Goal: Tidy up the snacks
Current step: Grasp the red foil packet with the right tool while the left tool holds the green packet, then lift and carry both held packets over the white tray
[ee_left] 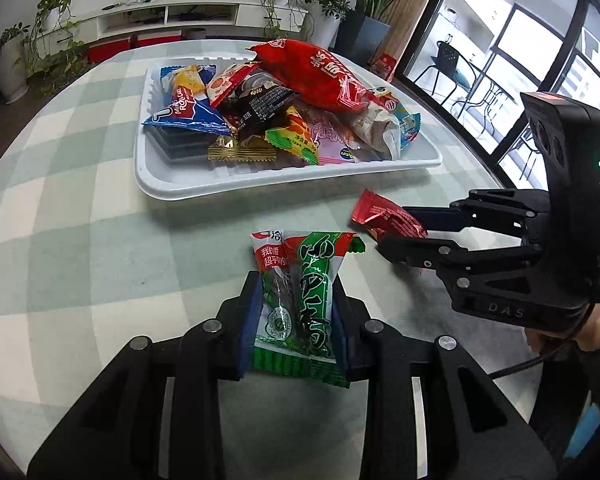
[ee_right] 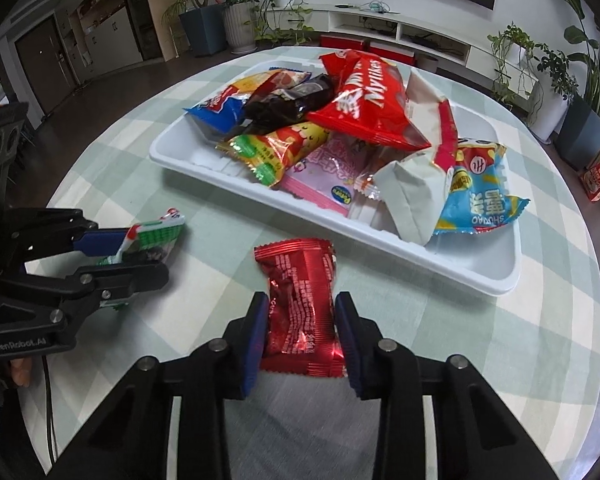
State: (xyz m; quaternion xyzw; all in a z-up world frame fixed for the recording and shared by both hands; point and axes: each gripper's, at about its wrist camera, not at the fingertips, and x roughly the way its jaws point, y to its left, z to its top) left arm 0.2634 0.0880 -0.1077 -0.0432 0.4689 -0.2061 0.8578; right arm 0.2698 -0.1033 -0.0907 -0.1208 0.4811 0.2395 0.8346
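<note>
A green-and-white snack packet (ee_left: 300, 292) sits squeezed between the blue pads of my left gripper (ee_left: 296, 280), which is shut on it just above the checked tablecloth. My right gripper (ee_right: 302, 300) is shut on a small red foil packet (ee_right: 300, 280), its pads pinching the packet's middle. In the left wrist view the right gripper (ee_left: 396, 230) comes in from the right with the red packet (ee_left: 384, 214). In the right wrist view the left gripper (ee_right: 148, 254) with the green packet (ee_right: 156, 234) is at the left. A white tray (ee_right: 380, 248) piled with snacks lies behind both.
The tray (ee_left: 260, 184) holds several bags, among them a large red bag (ee_right: 372, 100) and a blue packet (ee_right: 476, 200). A small red box (ee_right: 596, 180) stands near the table's far edge. A hand (ee_left: 556, 332) holds the right gripper. Plants and a low cabinet stand beyond the table.
</note>
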